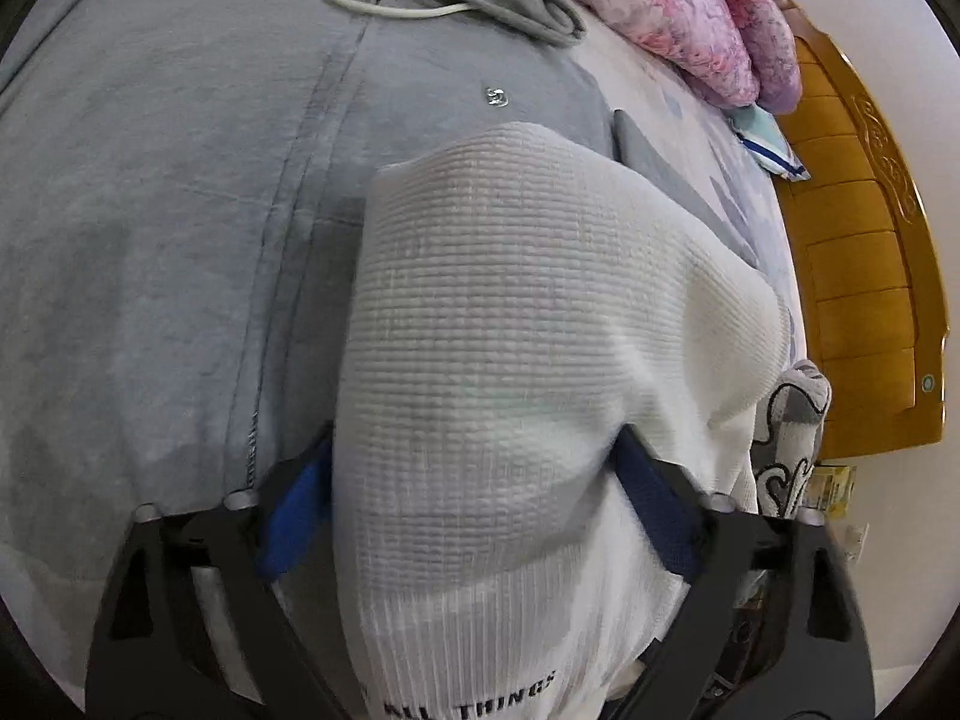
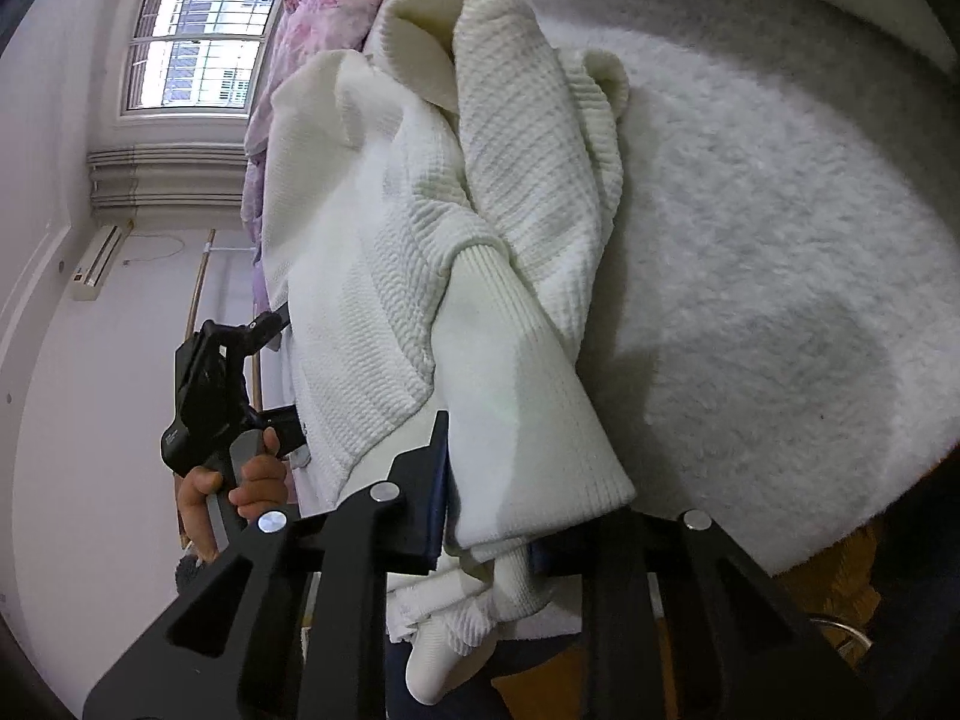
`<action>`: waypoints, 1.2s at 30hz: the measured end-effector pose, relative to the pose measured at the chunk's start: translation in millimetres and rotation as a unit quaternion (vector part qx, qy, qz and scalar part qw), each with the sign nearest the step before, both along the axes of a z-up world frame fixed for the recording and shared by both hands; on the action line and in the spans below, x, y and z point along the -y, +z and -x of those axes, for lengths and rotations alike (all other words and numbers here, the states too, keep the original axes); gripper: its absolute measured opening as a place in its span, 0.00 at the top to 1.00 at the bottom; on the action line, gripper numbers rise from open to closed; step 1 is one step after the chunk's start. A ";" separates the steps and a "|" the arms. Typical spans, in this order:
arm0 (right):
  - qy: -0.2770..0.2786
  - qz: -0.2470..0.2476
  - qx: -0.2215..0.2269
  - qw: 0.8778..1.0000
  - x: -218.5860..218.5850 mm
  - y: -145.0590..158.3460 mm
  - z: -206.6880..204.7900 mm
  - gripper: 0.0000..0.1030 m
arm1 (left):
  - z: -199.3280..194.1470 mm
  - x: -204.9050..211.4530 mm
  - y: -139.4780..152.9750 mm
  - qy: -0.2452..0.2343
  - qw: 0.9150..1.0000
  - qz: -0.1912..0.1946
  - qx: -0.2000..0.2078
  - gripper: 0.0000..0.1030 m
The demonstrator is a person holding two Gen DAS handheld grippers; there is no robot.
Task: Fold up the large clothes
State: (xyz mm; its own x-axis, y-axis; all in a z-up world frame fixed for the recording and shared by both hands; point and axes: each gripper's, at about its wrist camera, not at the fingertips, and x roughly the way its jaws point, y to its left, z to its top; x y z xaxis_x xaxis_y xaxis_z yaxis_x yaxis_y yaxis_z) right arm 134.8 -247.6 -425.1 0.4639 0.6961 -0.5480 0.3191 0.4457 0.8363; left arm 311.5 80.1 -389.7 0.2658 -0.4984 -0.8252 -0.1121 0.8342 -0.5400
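Note:
A white ribbed knit sweater [image 1: 528, 300] rises in a bunch between the fingers of my left gripper [image 1: 474, 444]. Its blue pads [image 1: 294, 510] touch the cloth on both sides, and the hem near the camera carries black lettering. The sweater hangs just above a grey zip hoodie [image 1: 150, 240] spread flat on the bed. In the right wrist view the same sweater [image 2: 384, 252] lies in folds, and my right gripper [image 2: 504, 480] is shut on its ribbed sleeve cuff [image 2: 528, 420]. A hand [image 2: 252, 480] holds my left gripper [image 2: 288, 366] at the sweater's far edge.
A pink flowered quilt [image 1: 678, 6] lies at the head of the bed beside a wooden headboard [image 1: 858, 240]. A fluffy white blanket [image 2: 780, 240] lies under the sleeve. A window [image 2: 198, 42] and a wall air conditioner [image 2: 99, 264] are on the left.

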 end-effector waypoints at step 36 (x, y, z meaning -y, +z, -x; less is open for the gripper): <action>0.051 0.294 0.193 0.935 -8.5 171.4 -12.1 0.83 | 102.8 31.8 120.4 0.009 0.984 -0.005 0.180 0.73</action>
State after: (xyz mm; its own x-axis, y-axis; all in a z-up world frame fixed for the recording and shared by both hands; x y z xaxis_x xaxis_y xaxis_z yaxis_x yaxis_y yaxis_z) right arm 146.9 -239.2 -253.6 0.6537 0.3789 -0.6550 -0.0259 0.8763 0.4811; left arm 208.7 48.3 -269.2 0.5493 -0.4843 -0.6810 0.0704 0.8388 -0.5398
